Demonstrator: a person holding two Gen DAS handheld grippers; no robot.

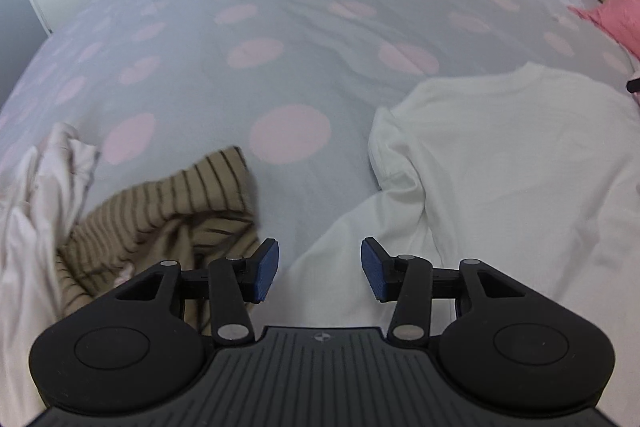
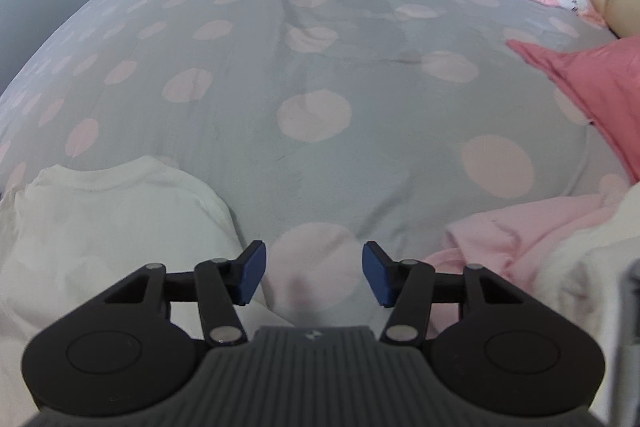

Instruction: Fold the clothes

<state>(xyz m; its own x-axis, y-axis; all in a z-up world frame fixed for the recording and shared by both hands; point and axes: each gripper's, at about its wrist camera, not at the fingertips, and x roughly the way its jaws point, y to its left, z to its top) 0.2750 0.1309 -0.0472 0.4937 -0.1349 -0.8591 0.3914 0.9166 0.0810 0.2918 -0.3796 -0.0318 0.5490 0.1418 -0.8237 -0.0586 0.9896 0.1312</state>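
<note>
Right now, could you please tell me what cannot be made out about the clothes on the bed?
- White shirt: its hem is hidden in both wrist views, under each hand-held gripper's body and past the frame edge.
- Striped brown garment: blurred in the left wrist view, lower part behind the left hand-held gripper; type unclear.
- Pink garment: cut off at the right wrist view's edge.
</note>
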